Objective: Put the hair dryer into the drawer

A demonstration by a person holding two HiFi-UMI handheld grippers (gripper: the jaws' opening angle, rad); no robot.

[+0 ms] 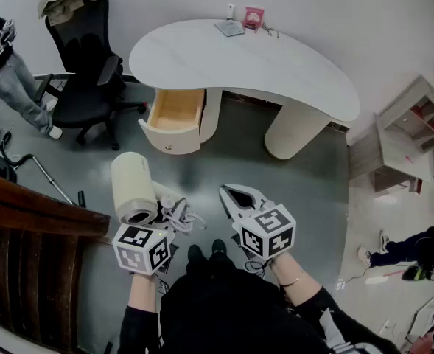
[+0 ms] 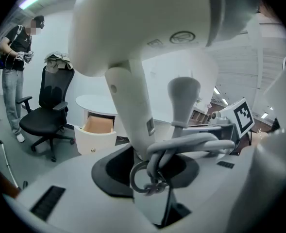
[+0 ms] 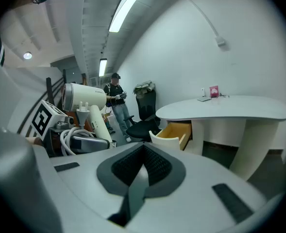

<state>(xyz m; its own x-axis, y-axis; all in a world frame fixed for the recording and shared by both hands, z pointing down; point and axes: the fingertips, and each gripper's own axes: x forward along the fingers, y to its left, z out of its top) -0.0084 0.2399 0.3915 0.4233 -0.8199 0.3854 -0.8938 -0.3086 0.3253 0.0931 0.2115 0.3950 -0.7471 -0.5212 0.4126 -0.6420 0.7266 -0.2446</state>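
Observation:
A cream hair dryer is held up over the grey floor, well short of the desk. My left gripper is shut on its handle, with the barrel standing above the jaws. Its grey cord is coiled beside the handle, plug pointing up. My right gripper hangs beside it, shut with nothing between its jaws, as the right gripper view also shows. Ahead, a wooden drawer stands pulled open under the white curved desk. The drawer looks empty inside.
A black office chair with clothes on its back stands left of the drawer. A person stands at the far left. A dark wooden railing runs by my left side. Small items sit at the desk's back edge; a low shelf is at the right.

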